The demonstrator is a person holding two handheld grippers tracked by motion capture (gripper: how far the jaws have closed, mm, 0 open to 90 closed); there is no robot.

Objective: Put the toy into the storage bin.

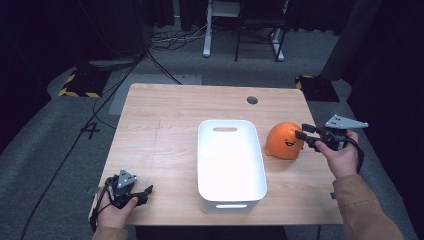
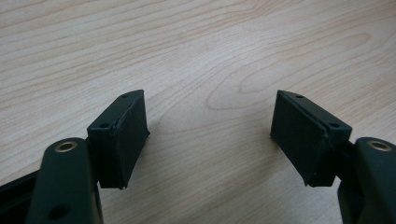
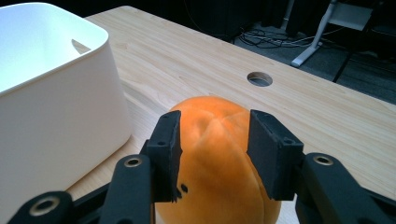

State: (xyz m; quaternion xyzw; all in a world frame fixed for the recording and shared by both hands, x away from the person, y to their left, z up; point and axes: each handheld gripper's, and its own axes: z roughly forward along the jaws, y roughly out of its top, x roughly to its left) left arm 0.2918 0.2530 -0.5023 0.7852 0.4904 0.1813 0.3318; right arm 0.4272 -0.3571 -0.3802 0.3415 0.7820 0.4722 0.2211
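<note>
Orange plush toy (image 1: 284, 141) sits upright, face toward person.

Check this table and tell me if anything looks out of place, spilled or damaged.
Nothing stands out. The white bin sits upright mid-table, the orange plush toy rests intact beside it between the right tool's jaws, and the wooden table shows no spills.

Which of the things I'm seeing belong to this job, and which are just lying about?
In the job:
- orange plush toy, between the right gripper fingers
- white bin, beside the toy

Lying about:
- left gripper, open over bare table
- desk legs and cables on the floor behind
</note>
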